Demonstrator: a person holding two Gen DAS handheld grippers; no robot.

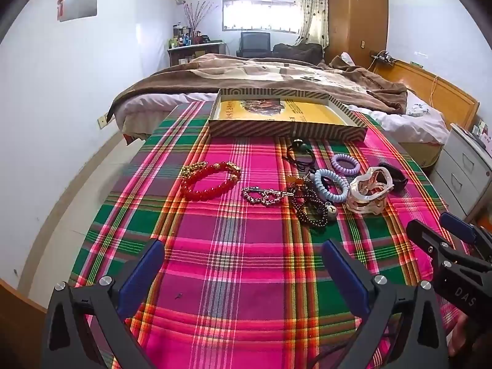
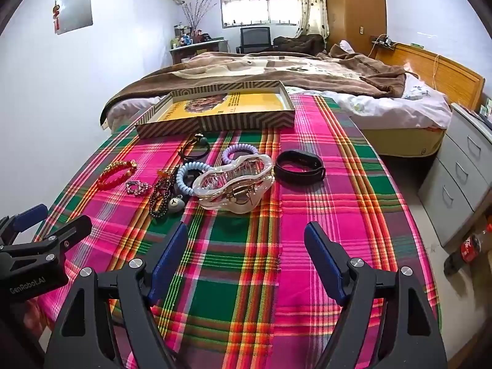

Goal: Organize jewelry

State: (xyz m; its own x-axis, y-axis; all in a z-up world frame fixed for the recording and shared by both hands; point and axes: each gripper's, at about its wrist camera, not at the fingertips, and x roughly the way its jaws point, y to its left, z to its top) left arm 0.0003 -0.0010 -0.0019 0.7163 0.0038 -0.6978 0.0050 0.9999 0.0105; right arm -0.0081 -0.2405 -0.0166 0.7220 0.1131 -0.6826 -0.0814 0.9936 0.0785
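Observation:
Jewelry lies across a plaid tablecloth (image 1: pixel 246 276): a red bead bracelet (image 1: pixel 209 181), a sparkly heart piece (image 1: pixel 264 196), dark beads with a small bell (image 1: pixel 310 206), a blue coil tie (image 1: pixel 330 184), a lilac coil tie (image 1: pixel 346 163), black elastics (image 1: pixel 299 153), a pearly hair claw (image 2: pixel 233 181) and a black band (image 2: pixel 299 170). A striped shallow box (image 1: pixel 286 129) with a yellow floor stands behind them. My left gripper (image 1: pixel 243 253) is open and empty, short of the bracelet. My right gripper (image 2: pixel 246 240) is open and empty, just before the hair claw.
A bed (image 1: pixel 276 77) with a brown blanket lies beyond the table's far edge. Grey drawers (image 2: pixel 461 190) and a cola bottle (image 2: pixel 470 246) on the floor are at the right. White wall and floor run along the left.

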